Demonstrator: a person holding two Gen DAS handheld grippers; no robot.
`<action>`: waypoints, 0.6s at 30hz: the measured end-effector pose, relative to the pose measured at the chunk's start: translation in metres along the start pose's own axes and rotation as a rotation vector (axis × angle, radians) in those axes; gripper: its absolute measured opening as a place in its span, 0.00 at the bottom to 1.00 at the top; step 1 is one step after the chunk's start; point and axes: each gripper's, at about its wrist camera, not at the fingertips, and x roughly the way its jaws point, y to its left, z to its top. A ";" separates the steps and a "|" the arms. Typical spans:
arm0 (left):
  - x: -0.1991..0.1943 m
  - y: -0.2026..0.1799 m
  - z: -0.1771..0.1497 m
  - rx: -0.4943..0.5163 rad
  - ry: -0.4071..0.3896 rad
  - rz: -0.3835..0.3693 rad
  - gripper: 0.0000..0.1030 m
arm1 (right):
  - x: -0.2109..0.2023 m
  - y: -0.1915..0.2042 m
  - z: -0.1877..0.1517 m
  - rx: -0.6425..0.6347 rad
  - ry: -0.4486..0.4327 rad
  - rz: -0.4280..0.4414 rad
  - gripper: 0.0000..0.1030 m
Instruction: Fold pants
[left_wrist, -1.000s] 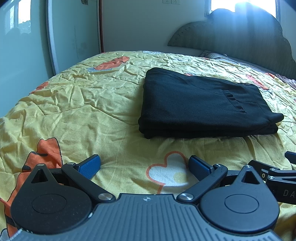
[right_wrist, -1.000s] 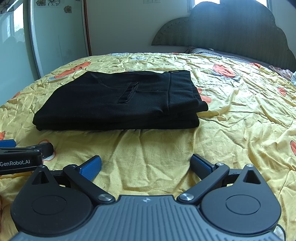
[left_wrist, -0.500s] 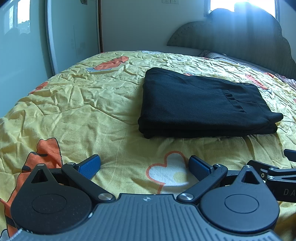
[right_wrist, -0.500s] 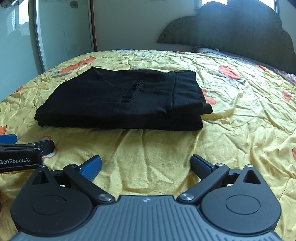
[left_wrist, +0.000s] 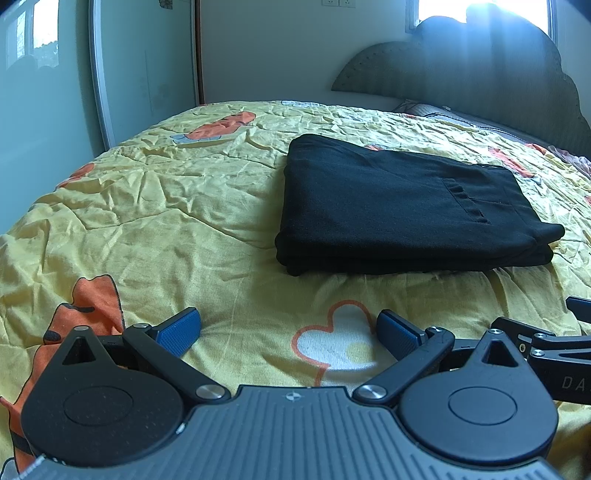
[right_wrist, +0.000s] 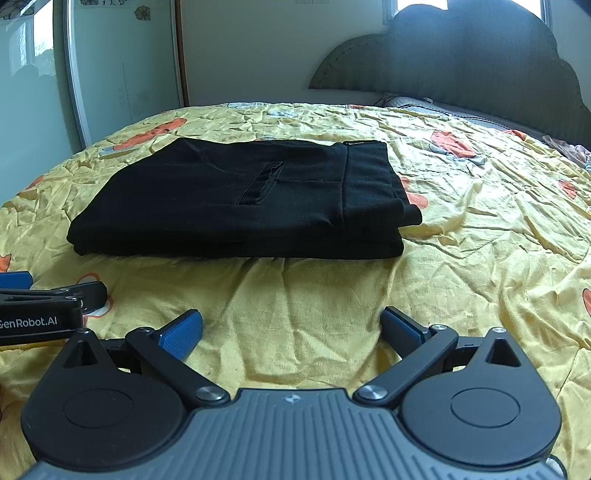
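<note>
Yellow bedspread (left_wrist: 147, 221): folded pants (left_wrist: 399, 206) clear of low, spread tongs (left_wrist: 288, 332).

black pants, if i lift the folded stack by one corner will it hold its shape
Probably not: the black pants are soft cloth in loose stacked layers, so they would likely droop and unfold. Pushed across the wrinkled yellow bedsheet, they would likely bunch rather than slide.
</note>
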 end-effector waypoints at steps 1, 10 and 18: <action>0.000 0.000 0.000 0.000 0.000 0.000 1.00 | 0.000 0.000 0.000 0.000 0.000 0.000 1.00; 0.000 0.000 0.000 0.001 0.000 0.000 1.00 | 0.000 0.000 0.000 0.000 0.000 0.000 1.00; 0.000 0.000 -0.001 0.002 0.000 -0.001 1.00 | 0.000 0.000 0.000 0.000 0.000 0.001 1.00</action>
